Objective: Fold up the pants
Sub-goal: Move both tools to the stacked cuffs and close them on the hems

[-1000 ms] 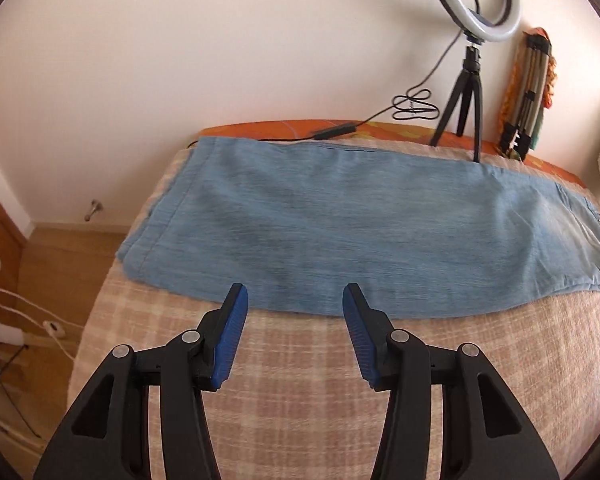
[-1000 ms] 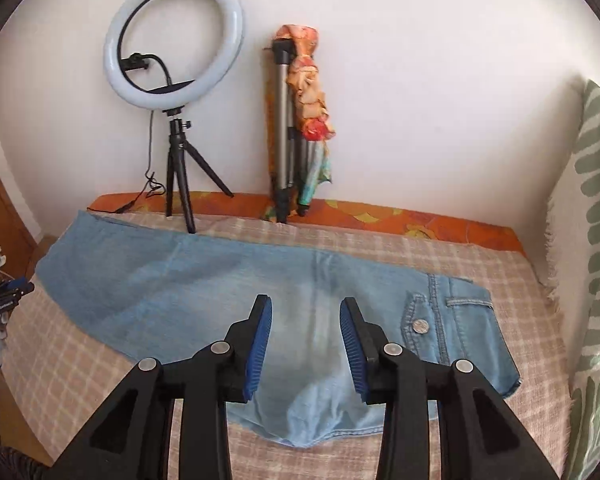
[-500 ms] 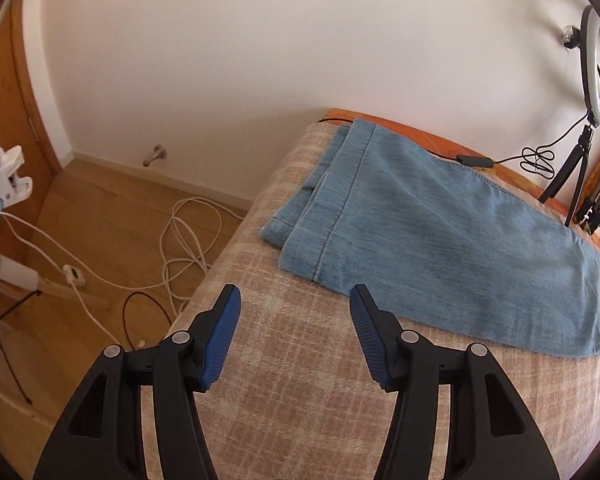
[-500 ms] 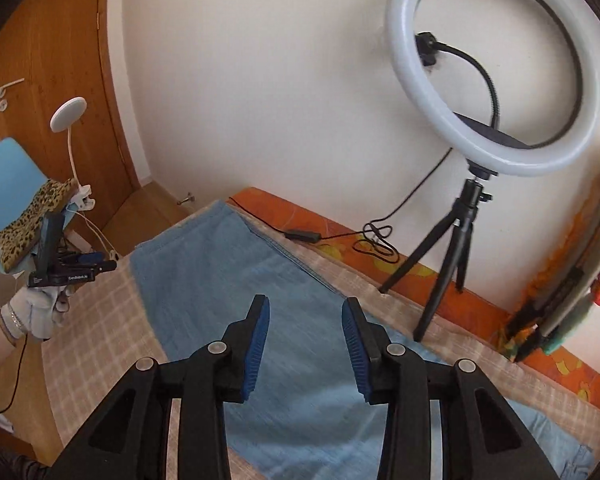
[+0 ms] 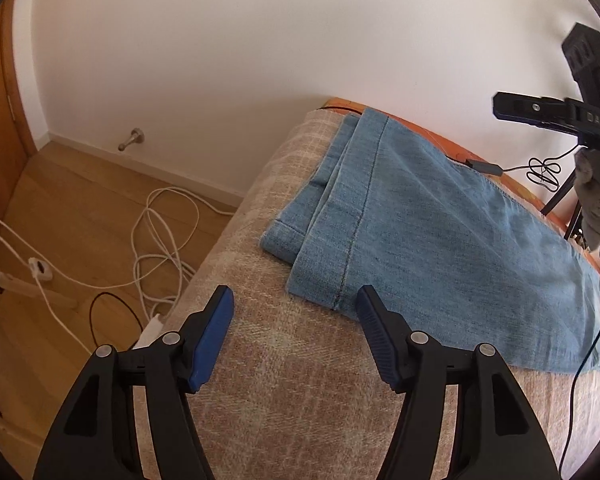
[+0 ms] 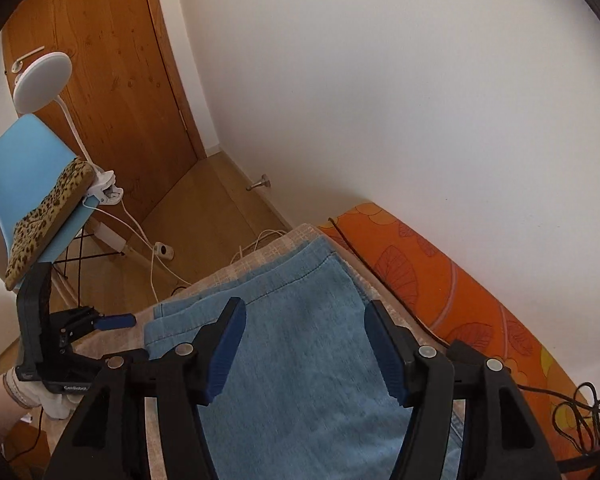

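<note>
Light blue jeans (image 5: pixel 428 232) lie flat on the checked bedspread (image 5: pixel 300 380), folded lengthwise, with the leg hems at the bed's end. My left gripper (image 5: pixel 292 304) is open and empty, hovering just short of the near hem corner. My right gripper (image 6: pixel 304 316) is open and empty above the far part of the hems (image 6: pixel 300 320). The right gripper also shows in the left wrist view (image 5: pixel 548 114). The left gripper shows in the right wrist view (image 6: pixel 114 321).
White cables (image 5: pixel 156 248) lie on the wooden floor beyond the bed's end. A blue chair (image 6: pixel 28 176) with a leopard cushion and a clip lamp stands by the door. An orange sheet (image 6: pixel 460 292) with a black cable runs along the wall.
Both grippers have swung left along the jeans, from the middle and waist to the hem end. Both stay open and empty.
</note>
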{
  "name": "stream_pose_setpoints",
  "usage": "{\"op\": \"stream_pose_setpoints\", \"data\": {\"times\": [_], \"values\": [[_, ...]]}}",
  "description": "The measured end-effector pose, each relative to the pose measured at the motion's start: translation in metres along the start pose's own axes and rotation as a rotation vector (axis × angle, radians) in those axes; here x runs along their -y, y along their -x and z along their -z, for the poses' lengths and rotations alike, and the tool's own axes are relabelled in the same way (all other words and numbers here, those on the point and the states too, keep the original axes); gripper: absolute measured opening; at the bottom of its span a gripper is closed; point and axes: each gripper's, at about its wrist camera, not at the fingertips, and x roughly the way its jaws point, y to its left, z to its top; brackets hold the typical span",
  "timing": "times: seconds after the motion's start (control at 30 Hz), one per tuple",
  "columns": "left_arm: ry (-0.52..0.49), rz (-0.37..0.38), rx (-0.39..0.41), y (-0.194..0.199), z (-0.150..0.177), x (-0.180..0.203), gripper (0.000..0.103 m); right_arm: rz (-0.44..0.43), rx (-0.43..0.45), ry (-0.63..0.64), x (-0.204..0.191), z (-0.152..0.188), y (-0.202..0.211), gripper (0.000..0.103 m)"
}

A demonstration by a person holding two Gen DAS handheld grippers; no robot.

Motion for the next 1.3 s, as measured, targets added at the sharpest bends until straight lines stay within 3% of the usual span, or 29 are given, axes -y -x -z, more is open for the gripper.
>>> {"op": "stream_pose_setpoints", "data": {"times": [0.2, 0.37, 0.4, 0.43, 0.47, 0.5, 0.57, 0.6, 0.67, 0.8, 0.9, 0.93, 0.97, 1.0, 1.2, 1.23, 1.3], "values": [[0.011, -0.004, 0.011, -0.002, 0.001, 0.000, 0.063, 0.059, -0.056, 0.038, 0.000, -0.029, -0.084, 0.064], [-0.012, 0.000, 0.003, -0.004, 0.000, 0.005, 0.046, 0.034, -0.085, 0.001, 0.010, -0.033, -0.113, 0.063], [-0.024, 0.001, 0.002, -0.005, -0.001, 0.008, 0.036, 0.038, -0.091, 0.010, 0.009, -0.032, -0.116, 0.060], [-0.033, 0.004, 0.001, -0.005, -0.001, 0.011, 0.027, 0.038, -0.091, 0.020, 0.007, -0.031, -0.117, 0.047], [-0.040, 0.000, 0.003, -0.006, -0.001, 0.014, 0.026, 0.030, -0.096, 0.024, 0.009, -0.031, -0.117, 0.035], [-0.049, -0.012, 0.010, -0.005, -0.001, 0.017, 0.024, 0.038, -0.091, 0.023, 0.007, -0.031, -0.116, 0.033], [-0.059, -0.023, 0.029, -0.003, 0.000, 0.019, 0.014, 0.039, -0.073, 0.031, 0.005, -0.030, -0.111, 0.010], [-0.054, -0.033, 0.044, 0.000, 0.000, 0.018, 0.008, 0.052, -0.064, 0.035, 0.004, -0.031, -0.108, 0.007], [-0.048, -0.029, 0.062, 0.003, 0.000, 0.016, 0.007, 0.061, -0.041, 0.050, 0.001, -0.033, -0.098, 0.000], [-0.057, -0.033, 0.074, 0.005, 0.000, 0.016, 0.006, 0.105, -0.011, 0.105, -0.006, -0.038, -0.089, 0.000], [-0.072, -0.042, 0.069, 0.003, 0.000, 0.018, 0.005, 0.071, -0.014, 0.106, -0.006, -0.041, -0.092, 0.000], [-0.075, -0.044, 0.064, 0.003, 0.001, 0.019, 0.005, 0.075, -0.042, 0.091, -0.003, -0.041, -0.098, 0.021], [-0.074, -0.044, 0.062, 0.002, 0.001, 0.019, 0.005, 0.084, -0.069, 0.076, 0.000, -0.041, -0.103, 0.052], [-0.072, -0.042, 0.061, 0.003, 0.001, 0.018, 0.005, 0.103, -0.075, 0.072, 0.002, -0.040, -0.106, 0.057], [-0.075, -0.044, 0.060, 0.002, 0.001, 0.019, 0.005, 0.091, -0.097, 0.086, 0.003, -0.035, -0.125, 0.023], [-0.075, -0.046, 0.061, 0.001, 0.001, 0.019, 0.005, 0.105, -0.098, 0.107, -0.001, -0.034, -0.127, 0.005], [-0.078, -0.048, 0.070, 0.004, 0.001, 0.020, 0.005, 0.159, -0.070, 0.143, -0.010, -0.031, -0.123, 0.004]]}}
